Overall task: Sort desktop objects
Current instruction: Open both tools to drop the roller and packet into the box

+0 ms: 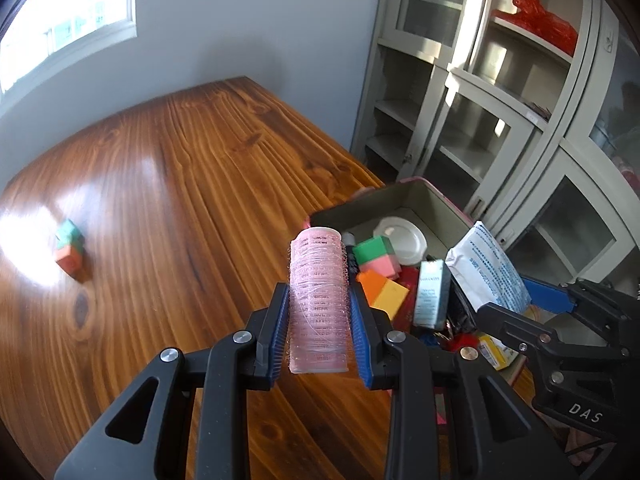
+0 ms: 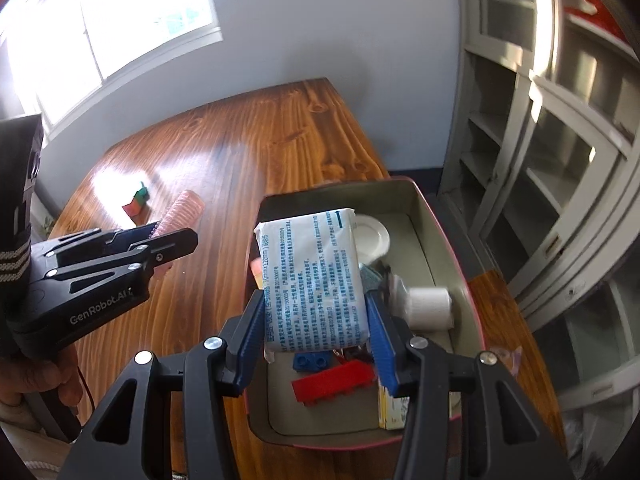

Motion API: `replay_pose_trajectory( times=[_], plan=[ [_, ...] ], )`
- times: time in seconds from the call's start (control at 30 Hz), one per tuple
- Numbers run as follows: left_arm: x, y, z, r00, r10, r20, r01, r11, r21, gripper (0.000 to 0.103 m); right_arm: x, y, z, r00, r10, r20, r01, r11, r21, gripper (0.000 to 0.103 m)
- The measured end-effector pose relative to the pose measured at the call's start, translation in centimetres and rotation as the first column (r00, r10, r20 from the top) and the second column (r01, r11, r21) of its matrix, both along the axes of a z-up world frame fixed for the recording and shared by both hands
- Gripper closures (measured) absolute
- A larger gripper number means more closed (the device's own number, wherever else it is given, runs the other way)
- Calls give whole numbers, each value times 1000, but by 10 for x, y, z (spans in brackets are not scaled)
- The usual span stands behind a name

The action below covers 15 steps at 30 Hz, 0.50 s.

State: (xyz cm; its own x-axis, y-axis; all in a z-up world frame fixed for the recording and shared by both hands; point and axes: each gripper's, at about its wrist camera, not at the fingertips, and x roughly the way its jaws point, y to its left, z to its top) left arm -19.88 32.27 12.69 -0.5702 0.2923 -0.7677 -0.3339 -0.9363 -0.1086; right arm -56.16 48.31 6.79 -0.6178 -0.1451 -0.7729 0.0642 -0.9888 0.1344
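My left gripper (image 1: 320, 304) is shut on a pink hair roller (image 1: 318, 300), held upright above the wooden table (image 1: 180, 168) just left of the pink-rimmed tin box (image 1: 404, 196). My right gripper (image 2: 316, 320) is shut on a white packet with blue print (image 2: 314, 276), held over the box (image 2: 436, 240). The packet also shows in the left wrist view (image 1: 486, 268). The left gripper (image 2: 160, 240) with the roller (image 2: 182, 210) shows in the right wrist view. A small green and orange cube (image 1: 69, 250) lies far left on the table.
The box holds a white lid (image 1: 402, 238), coloured foam blocks (image 1: 378, 264), a small carton (image 1: 430, 294), red (image 2: 334, 380) and blue bricks (image 2: 314, 360), a white spool (image 2: 430, 306) and a yellow carton (image 2: 394, 408). Grey glass-door cabinets (image 1: 500, 120) stand right of the table.
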Motion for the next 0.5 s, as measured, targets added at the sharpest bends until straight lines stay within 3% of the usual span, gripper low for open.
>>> replay_pose_trajectory(
  times=[0.5],
  plan=[
    [-6,48,8,994,-112,6,112,992,67,71,7,19,-6,998,-62,15,62,998,-7,50]
  ],
)
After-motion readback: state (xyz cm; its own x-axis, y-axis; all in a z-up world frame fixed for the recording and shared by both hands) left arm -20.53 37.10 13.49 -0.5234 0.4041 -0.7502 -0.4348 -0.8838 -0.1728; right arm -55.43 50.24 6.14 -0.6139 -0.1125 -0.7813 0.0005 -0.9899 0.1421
